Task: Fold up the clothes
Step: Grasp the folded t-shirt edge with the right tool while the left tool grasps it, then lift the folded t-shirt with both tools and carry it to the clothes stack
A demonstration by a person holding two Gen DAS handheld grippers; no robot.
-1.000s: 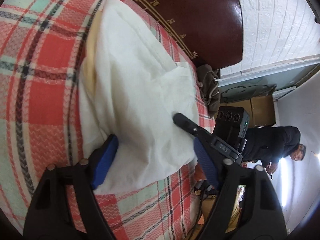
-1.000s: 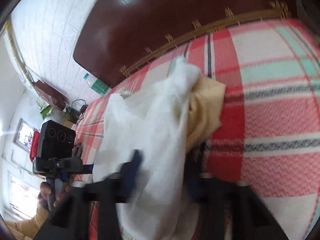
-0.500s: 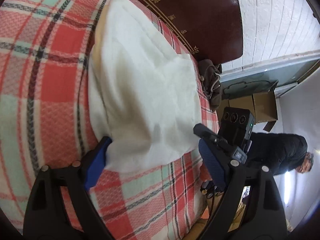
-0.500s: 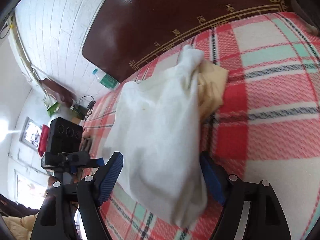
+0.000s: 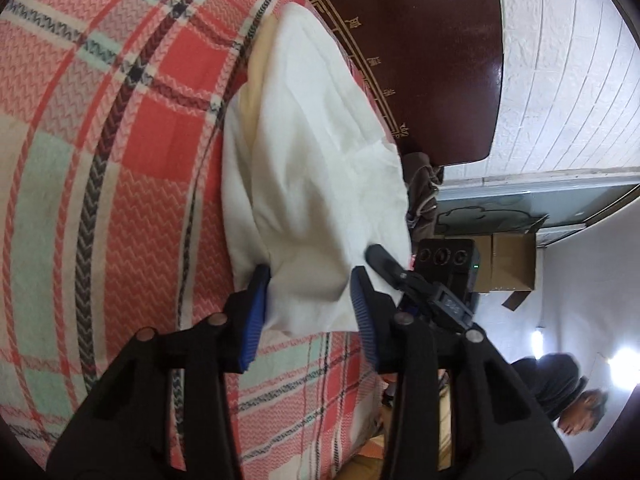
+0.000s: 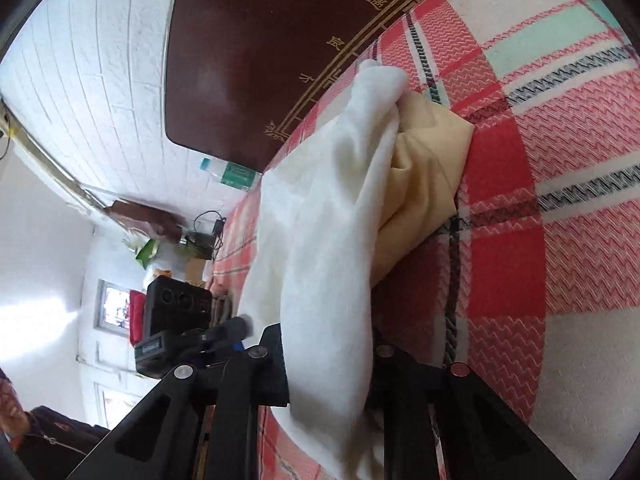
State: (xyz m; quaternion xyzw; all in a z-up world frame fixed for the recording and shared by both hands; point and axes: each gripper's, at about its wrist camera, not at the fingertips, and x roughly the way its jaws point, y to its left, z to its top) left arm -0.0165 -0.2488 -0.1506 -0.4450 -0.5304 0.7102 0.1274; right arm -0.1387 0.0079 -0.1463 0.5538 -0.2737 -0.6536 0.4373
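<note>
A white garment [image 5: 316, 160] lies on the red plaid blanket [image 5: 120, 160], partly over a pale yellow garment [image 6: 424, 184]. My left gripper [image 5: 310, 308] straddles the white garment's near corner. Its blue pads [image 5: 256, 308] are closing, with the cloth between them and a wide gap still showing. My right gripper [image 6: 330, 360] is at the other near edge, its jaws closing tight on a bunched fold of the white garment [image 6: 328, 220]. One right finger [image 5: 384, 264] shows beside the left gripper. In the right wrist view the left gripper's fingers [image 6: 230, 330] show at the lower left.
A dark wooden headboard [image 5: 432, 40] stands behind the bed against a white brick wall. Brown clothing [image 5: 424, 192] lies at the bed's far corner, with cardboard boxes [image 5: 512, 264] beyond. A person [image 5: 560, 392] in dark clothes stands off the bed. A bottle [image 6: 224, 172] sits by the headboard.
The right jaws went from wide open to tight on the white cloth, which is now bunched between them. The left jaws narrowed around the near corner and the gripper rolled slightly.
</note>
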